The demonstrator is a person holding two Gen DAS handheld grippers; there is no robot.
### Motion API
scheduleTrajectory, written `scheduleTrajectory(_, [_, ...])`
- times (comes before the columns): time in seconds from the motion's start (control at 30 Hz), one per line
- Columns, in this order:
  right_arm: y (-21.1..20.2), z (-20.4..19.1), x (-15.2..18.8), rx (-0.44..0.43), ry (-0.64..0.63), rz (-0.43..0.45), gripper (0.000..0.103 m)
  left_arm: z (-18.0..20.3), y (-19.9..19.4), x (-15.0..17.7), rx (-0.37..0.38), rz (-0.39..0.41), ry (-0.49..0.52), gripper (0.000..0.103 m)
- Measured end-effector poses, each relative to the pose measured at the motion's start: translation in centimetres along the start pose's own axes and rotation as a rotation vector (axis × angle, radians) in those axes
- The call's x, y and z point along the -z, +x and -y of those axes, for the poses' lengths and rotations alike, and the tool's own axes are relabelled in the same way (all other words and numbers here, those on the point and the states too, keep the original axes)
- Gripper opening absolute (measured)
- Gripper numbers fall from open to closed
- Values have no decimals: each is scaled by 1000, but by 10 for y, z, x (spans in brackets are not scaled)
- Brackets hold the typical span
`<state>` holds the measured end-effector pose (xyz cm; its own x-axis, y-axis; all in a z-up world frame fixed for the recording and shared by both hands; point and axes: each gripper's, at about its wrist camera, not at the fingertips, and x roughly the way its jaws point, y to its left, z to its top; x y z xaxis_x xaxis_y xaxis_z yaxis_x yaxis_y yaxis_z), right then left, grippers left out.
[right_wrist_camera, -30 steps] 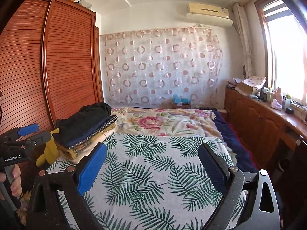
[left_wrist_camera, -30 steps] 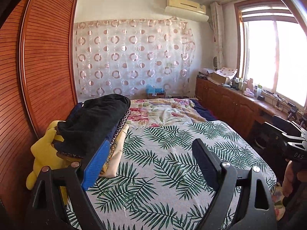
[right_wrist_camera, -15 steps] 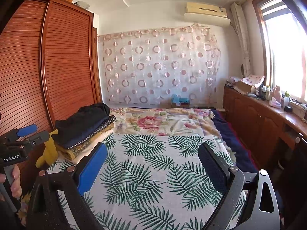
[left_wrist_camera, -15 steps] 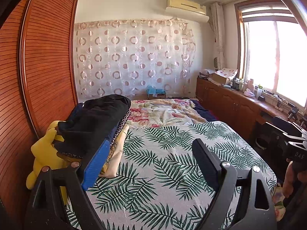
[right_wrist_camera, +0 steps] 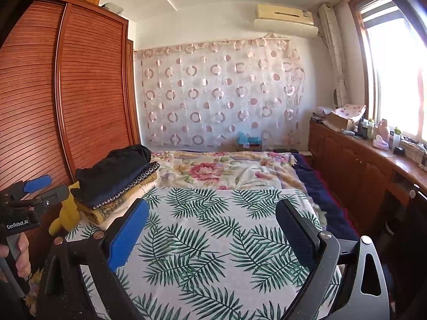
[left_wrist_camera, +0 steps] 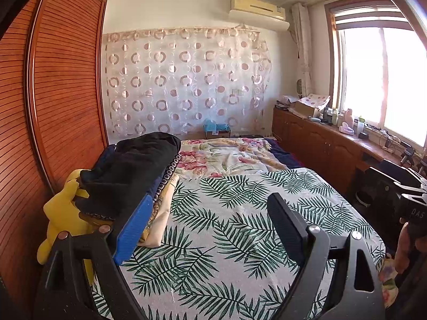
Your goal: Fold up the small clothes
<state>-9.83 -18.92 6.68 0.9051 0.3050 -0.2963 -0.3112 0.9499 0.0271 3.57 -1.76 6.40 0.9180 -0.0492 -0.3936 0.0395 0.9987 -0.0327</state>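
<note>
A stack of folded clothes, a black garment on top, sits on the left side of the bed by the wardrobe. My left gripper hovers open over the palm-leaf sheet, its blue finger just right of the stack, nothing between the fingers. Over the same sheet my right gripper stands open and empty too. In the right wrist view the left gripper shows at the left edge, held by a hand. In the left wrist view only the right gripper's dark body shows, at the right edge.
A yellow plush toy lies wedged between the stack and the wooden wardrobe. A floral quilt covers the far end of the bed. A low wooden cabinet with clutter runs under the window on the right.
The right wrist view has shifted slightly, with the stack and sheet now a little lower and farther. The left wrist view is unchanged. Both grippers stay open.
</note>
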Motion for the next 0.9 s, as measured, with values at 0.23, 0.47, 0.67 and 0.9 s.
scheduleTrajectory(0.23, [0,5,1,-1,1,-2,96,0,0,1,0,0,1,88])
scheduleTrajectory(0.47, [0,10,2,-7,1,-3,96,0,1,1,0,1,2,88])
scheduleTrajectory(0.67, [0,10,2,-6,1,-3,96,0,0,2,0,1,1,88])
scheduleTrajectory(0.9, [-1,14,3,-12,3,-2,96,0,1,3,0,2,2,88])
